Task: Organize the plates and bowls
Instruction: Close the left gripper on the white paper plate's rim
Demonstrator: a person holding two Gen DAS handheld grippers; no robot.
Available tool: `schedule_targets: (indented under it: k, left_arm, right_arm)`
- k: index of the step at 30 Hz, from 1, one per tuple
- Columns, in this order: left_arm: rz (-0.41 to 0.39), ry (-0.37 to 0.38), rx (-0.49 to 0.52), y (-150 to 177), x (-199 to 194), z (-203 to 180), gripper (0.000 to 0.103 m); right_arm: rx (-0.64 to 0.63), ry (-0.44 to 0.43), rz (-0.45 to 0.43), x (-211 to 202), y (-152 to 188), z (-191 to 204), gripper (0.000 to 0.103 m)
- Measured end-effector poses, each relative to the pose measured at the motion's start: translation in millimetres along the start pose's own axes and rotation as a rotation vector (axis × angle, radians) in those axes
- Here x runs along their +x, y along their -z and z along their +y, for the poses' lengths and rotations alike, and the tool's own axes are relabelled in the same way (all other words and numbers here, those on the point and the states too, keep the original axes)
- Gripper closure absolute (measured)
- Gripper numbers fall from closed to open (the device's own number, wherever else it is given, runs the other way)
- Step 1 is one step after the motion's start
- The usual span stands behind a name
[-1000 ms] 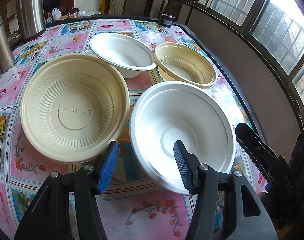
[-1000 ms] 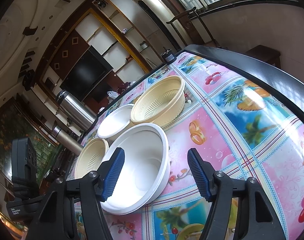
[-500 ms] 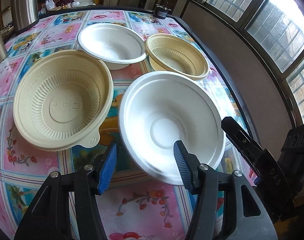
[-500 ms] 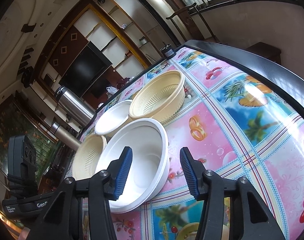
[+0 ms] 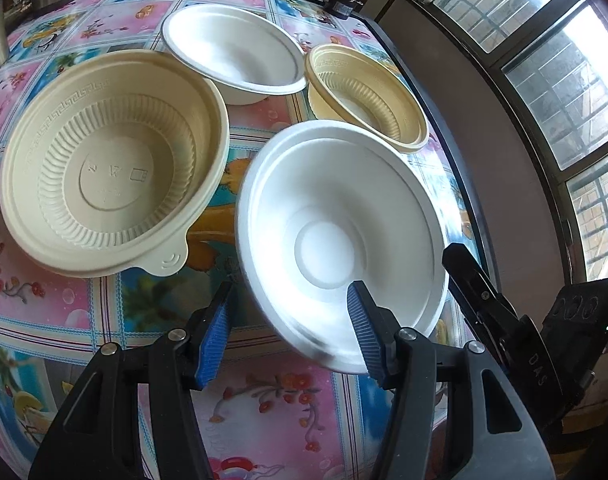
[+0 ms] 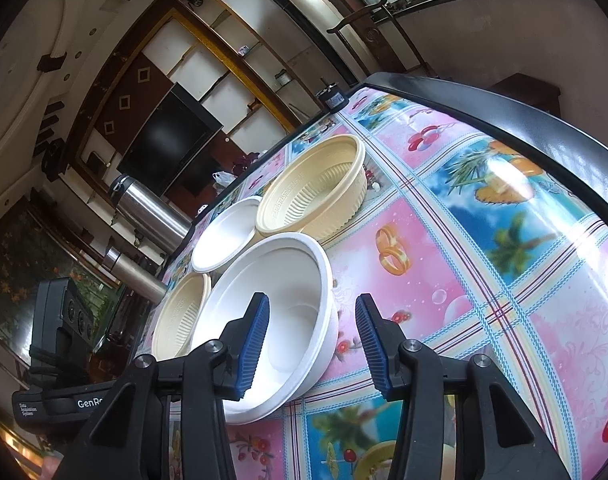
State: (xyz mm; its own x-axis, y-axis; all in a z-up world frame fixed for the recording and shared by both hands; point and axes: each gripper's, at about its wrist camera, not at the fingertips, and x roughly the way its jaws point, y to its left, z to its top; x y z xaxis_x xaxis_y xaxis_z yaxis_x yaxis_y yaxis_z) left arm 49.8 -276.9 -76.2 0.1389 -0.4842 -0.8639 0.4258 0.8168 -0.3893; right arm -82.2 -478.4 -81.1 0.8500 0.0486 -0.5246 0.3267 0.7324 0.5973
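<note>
Four bowls sat on the desk [image 5: 116, 8] w/ its pink-and-blue patterned cover: 2 white, 2 beige ribbed. In the left wrist view the near white bowl [image 5: 340, 236] was front right, the big beige bowl [image 5: 108, 172] to its left, the far white bowl [image 5: 232, 48] behind, and the small beige bowl [image 5: 364, 92] far right near the desk edge; the far white bowl overlapped the big beige one's rim, whether touching I can't tell. 2 steel flasks stood at the far left, one [image 6: 148, 208] by the desk corner, the other [image 6: 136, 276] nearer. The left gripper [image 5: 290, 328] pointed steeply down over the near white bowl's front rim, jaws about half apart; the rim sat between its blue pads, right pad [image 5: 364, 332] inside the bowl, left pad outside, neither clearly pressing. The right gripper [image 6: 310, 344] came in at a shallower tilt from the bowl's right side, straddling the same bowl [image 6: 288, 308]: left pad [image 6: 254, 344] inside, right pad outside over the cover. Its jaws were closing, wall between them, pads apparently not on it yet. Bowl looked tilted.
</note>
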Motion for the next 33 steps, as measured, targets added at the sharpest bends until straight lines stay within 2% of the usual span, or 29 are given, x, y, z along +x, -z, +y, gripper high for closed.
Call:
schedule_targets:
  k: [6, 21, 24, 26, 28, 32, 33]
  left_arm:
    - [0.0, 0.016, -0.058, -3.1, -0.3, 11.4, 0.048]
    - [-0.06, 0.01, -0.073, -0.1, -13.1, 24.5, 0.048]
    - [-0.061, 0.022, -0.079, 0.7, -11.6, 25.3, 0.057]
    - [-0.061, 0.022, -0.078, 0.1, -10.2, 24.7, 0.058]
    - [-0.054, 0.029, -0.08, 0.6, -8.9, 24.9, 0.068]
    - [-0.044, 0.041, -0.085, 0.9, -7.0, 25.2, 0.071]
    - [-0.044, 0.043, -0.086, 1.3, -6.9, 25.3, 0.076]
  right_arm:
    - [0.015, 0.002, 0.027, 4.1, 1.4, -2.1, 0.061]
    - [0.028, 0.012, 0.048, 12.0, -0.4, -5.5, 0.069]
    - [0.028, 0.014, 0.047, 12.5, -0.3, -5.6, 0.07]
    - [0.028, 0.015, 0.046, 12.9, -0.2, -5.6, 0.07]
    - [0.026, 0.015, 0.046, 13.2, -0.3, -5.7, 0.071]
    - [0.026, 0.015, 0.047, 13.4, -0.3, -5.8, 0.073]
    - [0.025, 0.014, 0.047, 13.6, -0.3, -5.7, 0.073]
